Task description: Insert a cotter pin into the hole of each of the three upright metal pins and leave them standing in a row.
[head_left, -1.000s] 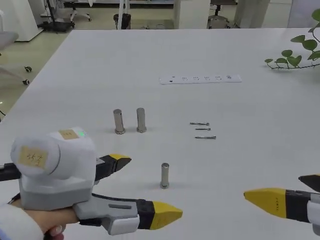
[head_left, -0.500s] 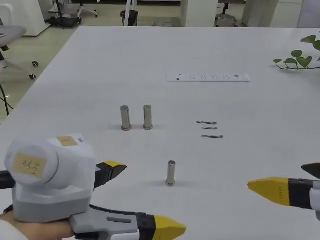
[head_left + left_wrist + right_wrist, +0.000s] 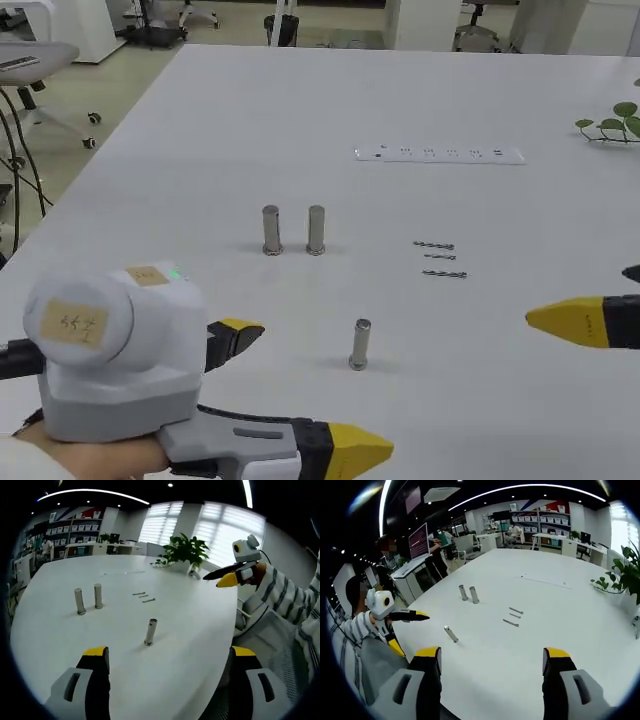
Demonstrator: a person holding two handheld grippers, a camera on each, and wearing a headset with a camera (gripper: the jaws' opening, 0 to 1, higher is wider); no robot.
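Observation:
Two steel pins (image 3: 271,230) (image 3: 316,229) stand upright side by side on the white table (image 3: 200,130). A third pin (image 3: 360,344) stands alone, nearer to me. Three small cotter pins (image 3: 439,258) lie in a stack to the right of the pair. My left gripper (image 3: 300,392) hovers low at the front left, open, with nothing between its yellow tips. The lone pin (image 3: 150,632) stands ahead of its jaws. My right gripper (image 3: 600,298) is at the right edge, open and holding nothing. The cotter pins (image 3: 512,616) lie well ahead of it.
A white power strip (image 3: 440,154) lies flat beyond the pins. Green plant leaves (image 3: 610,125) reach in at the far right. Office chairs (image 3: 40,70) stand off the table's left side. People sit at desks (image 3: 435,545) in the room behind.
The head camera has shifted, so the table's things sit further right in the picture. The pins and cotter pins have not moved. Both grippers stay open and hover much as before.

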